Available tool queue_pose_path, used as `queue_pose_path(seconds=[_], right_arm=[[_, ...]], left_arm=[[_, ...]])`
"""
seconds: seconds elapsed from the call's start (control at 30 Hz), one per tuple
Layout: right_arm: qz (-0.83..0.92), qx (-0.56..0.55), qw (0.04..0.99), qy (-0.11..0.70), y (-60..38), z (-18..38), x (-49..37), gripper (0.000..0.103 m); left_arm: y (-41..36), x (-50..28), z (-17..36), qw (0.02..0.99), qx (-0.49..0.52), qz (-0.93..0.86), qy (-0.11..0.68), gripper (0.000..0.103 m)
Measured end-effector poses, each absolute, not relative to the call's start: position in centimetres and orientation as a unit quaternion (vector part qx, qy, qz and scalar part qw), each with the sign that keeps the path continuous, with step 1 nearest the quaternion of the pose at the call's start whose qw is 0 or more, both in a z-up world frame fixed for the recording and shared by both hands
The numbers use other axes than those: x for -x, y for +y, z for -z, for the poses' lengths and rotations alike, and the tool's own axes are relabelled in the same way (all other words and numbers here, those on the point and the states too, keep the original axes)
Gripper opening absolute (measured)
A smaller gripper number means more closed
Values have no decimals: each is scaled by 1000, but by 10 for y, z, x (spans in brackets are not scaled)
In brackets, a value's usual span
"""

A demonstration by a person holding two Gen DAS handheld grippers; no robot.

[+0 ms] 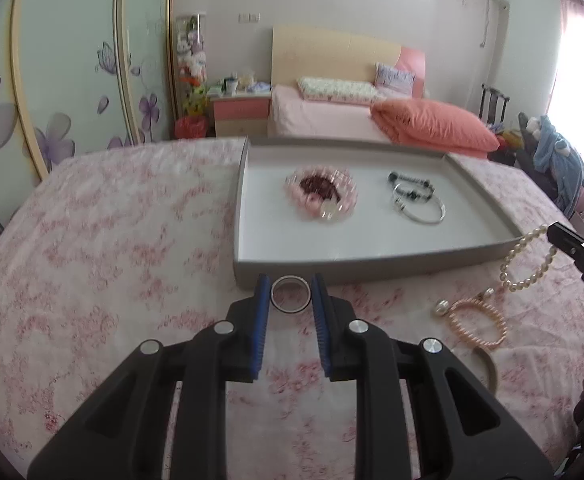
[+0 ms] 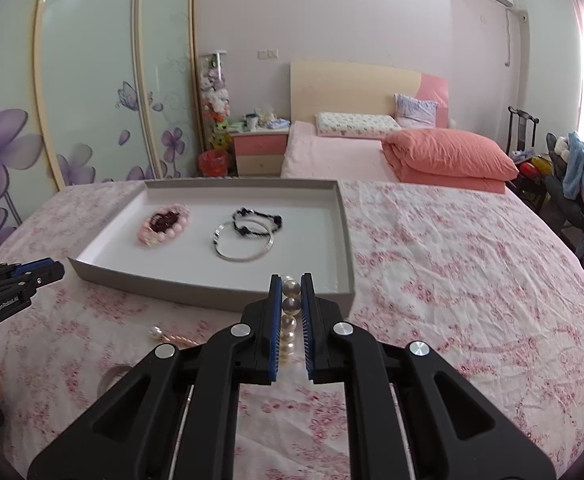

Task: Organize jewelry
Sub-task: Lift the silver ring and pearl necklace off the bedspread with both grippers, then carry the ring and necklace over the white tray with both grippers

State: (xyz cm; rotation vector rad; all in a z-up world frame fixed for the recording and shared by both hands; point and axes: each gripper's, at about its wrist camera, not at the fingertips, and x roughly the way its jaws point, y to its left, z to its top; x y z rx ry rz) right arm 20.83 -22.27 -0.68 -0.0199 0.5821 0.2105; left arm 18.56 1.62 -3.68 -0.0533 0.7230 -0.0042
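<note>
A grey tray [image 1: 371, 266] with a white floor stands on the pink flowered cloth. In it lie pink bead bracelets [image 1: 321, 196] and a silver bangle with a dark bead bracelet [image 1: 417, 200]. My left gripper [image 1: 291, 290] is shut on a silver ring [image 1: 290, 299] just in front of the tray's near wall. My right gripper [image 2: 291, 288] is shut on a white pearl bracelet [image 2: 290, 320], which hangs from it in the left wrist view [image 1: 527, 260]. The tray [image 2: 212, 292], the pink beads [image 2: 164, 226] and the bangle [image 2: 244, 240] also show in the right wrist view.
A peach bead bracelet with a pearl [image 1: 477, 322] and a grey bangle [image 1: 489, 368] lie on the cloth to the right of my left gripper. A bed with an orange quilt [image 1: 431, 124] stands behind the table. A chair with clothes [image 2: 571, 176] is at the right.
</note>
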Motion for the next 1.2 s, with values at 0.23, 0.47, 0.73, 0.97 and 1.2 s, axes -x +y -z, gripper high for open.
queue_pose_path(seconds=[0.23,0.47,0.73,0.97,1.2], right_arm=[[-119,-2,959,257,-216,-12,-200,11],[-132,-8,964,229,-208,-27,-192,10],[-137,-2,971,196,-197,-42,-189,11],[-140,4,974,178,-188,-52,-192,11],[-142,4,975,172,-185,-58,-199,11]], left_arm=[[5,-174,11,955,17,-6,297,22],[-8,-166,-8,967,6,-15,253,22],[-22,-165,-23,975,-9,-18,221,22],[-27,-173,-28,977,-13,-17,213,22],[-27,-184,-31,978,-10,-17,208,22]])
